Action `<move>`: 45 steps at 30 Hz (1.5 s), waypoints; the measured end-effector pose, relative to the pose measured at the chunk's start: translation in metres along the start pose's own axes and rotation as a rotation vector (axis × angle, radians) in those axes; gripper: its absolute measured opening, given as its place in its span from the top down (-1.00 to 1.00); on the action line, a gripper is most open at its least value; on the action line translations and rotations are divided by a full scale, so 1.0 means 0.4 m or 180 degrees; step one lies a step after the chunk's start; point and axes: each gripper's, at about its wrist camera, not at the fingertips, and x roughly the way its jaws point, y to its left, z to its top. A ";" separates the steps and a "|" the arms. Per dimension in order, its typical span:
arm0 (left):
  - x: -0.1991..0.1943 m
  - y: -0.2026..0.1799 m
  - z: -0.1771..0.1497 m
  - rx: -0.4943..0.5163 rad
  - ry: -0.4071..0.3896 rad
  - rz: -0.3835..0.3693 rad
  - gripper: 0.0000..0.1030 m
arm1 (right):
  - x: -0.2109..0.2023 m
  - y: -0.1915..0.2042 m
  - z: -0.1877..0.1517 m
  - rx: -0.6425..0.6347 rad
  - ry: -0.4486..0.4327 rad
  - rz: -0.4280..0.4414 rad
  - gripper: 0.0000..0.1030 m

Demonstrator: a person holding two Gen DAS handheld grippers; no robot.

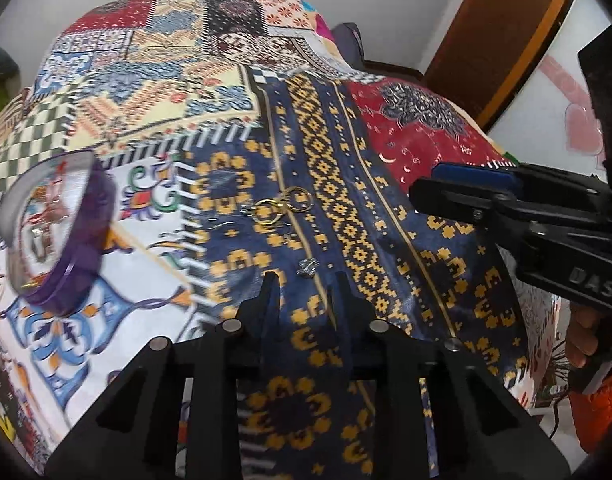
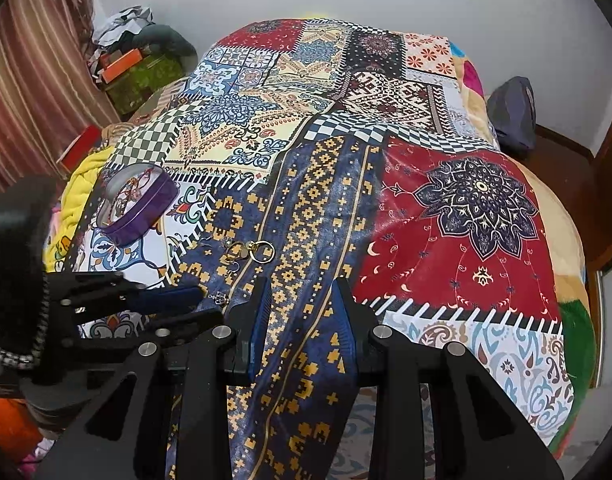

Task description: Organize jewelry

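A round purple tin with a shiny inside lies on the patchwork bedspread at the left; it also shows in the right wrist view as the tin. Gold hoop earrings lie together on the blue-and-gold strip, and show again as the hoops. A small silver piece rests just ahead of my left gripper, which is open and touches nothing. That silver piece lies off the left gripper's tips. My right gripper hovers open over the blue strip, empty; it also shows as the right gripper.
The bedspread covers a bed that drops away at its edges. A dark pillow lies at the far right corner. Boxes and clutter are stacked by a striped curtain on the left. A wooden door frame stands at the right.
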 end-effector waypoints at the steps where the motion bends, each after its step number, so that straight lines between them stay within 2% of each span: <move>1: 0.007 -0.003 0.001 0.0006 0.0006 0.0006 0.55 | -0.001 -0.002 -0.002 -0.0001 0.0002 0.0003 0.45; 3: 0.016 -0.005 0.003 0.0000 0.0003 0.0001 0.58 | 0.001 -0.004 -0.002 -0.0007 0.0009 0.0007 0.45; 5: 0.021 -0.005 0.005 -0.0002 -0.0003 0.0018 0.84 | 0.007 -0.005 0.000 -0.0011 0.0024 0.0021 0.45; 6: 0.026 -0.004 0.006 -0.0001 0.0002 0.0047 0.85 | 0.011 -0.004 0.001 -0.0014 0.0033 0.0028 0.45; 10: 0.023 0.006 0.006 -0.0046 -0.0026 0.0027 0.86 | 0.029 0.007 0.006 -0.0054 0.0090 0.0055 0.45; 16: -0.014 0.056 0.008 -0.0170 -0.0152 0.0142 0.87 | 0.065 0.040 0.017 -0.0219 0.0181 0.0065 0.45; 26: -0.072 0.150 0.004 -0.0323 -0.0333 0.0339 0.87 | 0.178 0.064 0.040 -0.0394 0.0561 0.0025 0.46; 36: -0.058 0.156 -0.009 -0.0310 -0.0338 0.0274 0.87 | 0.199 0.087 0.060 -0.0536 0.0488 -0.0054 0.46; 39: -0.058 0.154 -0.010 -0.0318 -0.0342 0.0252 0.87 | 0.201 0.097 0.058 -0.0597 0.0451 -0.0090 0.65; 45: -0.093 0.149 -0.009 -0.0325 -0.0437 0.0252 0.87 | 0.190 0.101 0.053 -0.0561 0.0412 -0.0085 0.65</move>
